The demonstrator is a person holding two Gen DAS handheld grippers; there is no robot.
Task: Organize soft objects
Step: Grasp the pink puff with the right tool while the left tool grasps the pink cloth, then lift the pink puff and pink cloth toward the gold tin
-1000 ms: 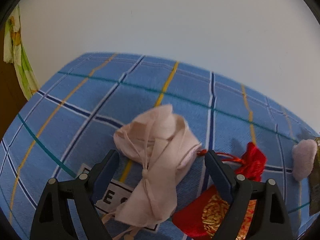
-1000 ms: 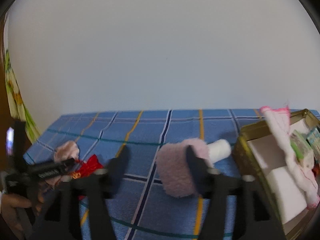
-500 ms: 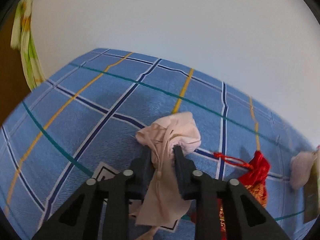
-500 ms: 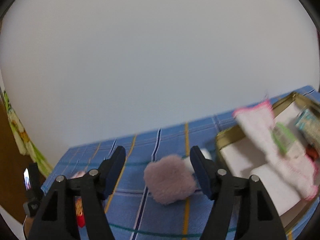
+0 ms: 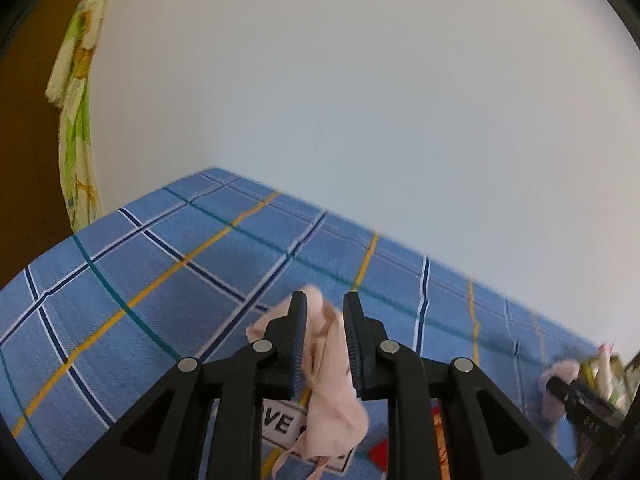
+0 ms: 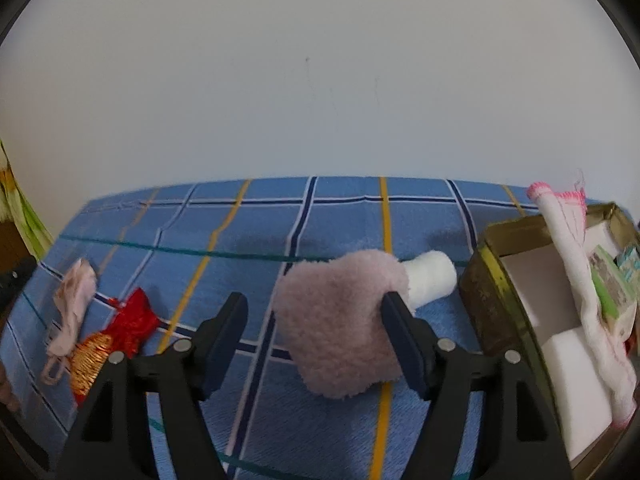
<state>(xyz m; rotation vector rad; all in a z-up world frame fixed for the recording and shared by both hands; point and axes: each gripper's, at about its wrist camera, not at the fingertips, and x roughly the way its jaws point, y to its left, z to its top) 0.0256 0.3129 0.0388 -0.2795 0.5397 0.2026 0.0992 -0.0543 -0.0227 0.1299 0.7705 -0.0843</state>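
Gripping the pale pink drawstring pouch [image 5: 334,396], the left gripper [image 5: 325,336] has its jaws clamped on the bunched cloth, which hangs from them above the blue checked cloth [image 5: 168,280]. The step in hand looks like the pick-up of this pouch, with the gold tin [image 6: 496,280] as the likely destination. That tin stands at the far right of the checked cloth, a white towel with pink trim [image 6: 576,280] draped over its rim.

The right gripper [image 6: 316,324] stands open, its jaws either side of the fluffy mauve plush [image 6: 340,320], which lies just left of the tin. Its right pad sits against the plush; the left one is clear of it, so no grip is made yet. A red and gold pouch [image 6: 116,336] lies well to the left of the tin.

Next, the left hand probably needs to carry the limp pouch across to the tin without snagging its dangling cord, while the right needs to close on the plush.

A second earlier the left jaws stood wide around the pouch as it lay on the cloth; they have just been closing on it, and the pouch is now raised. The right jaws have just been opening a little, the plush between them.
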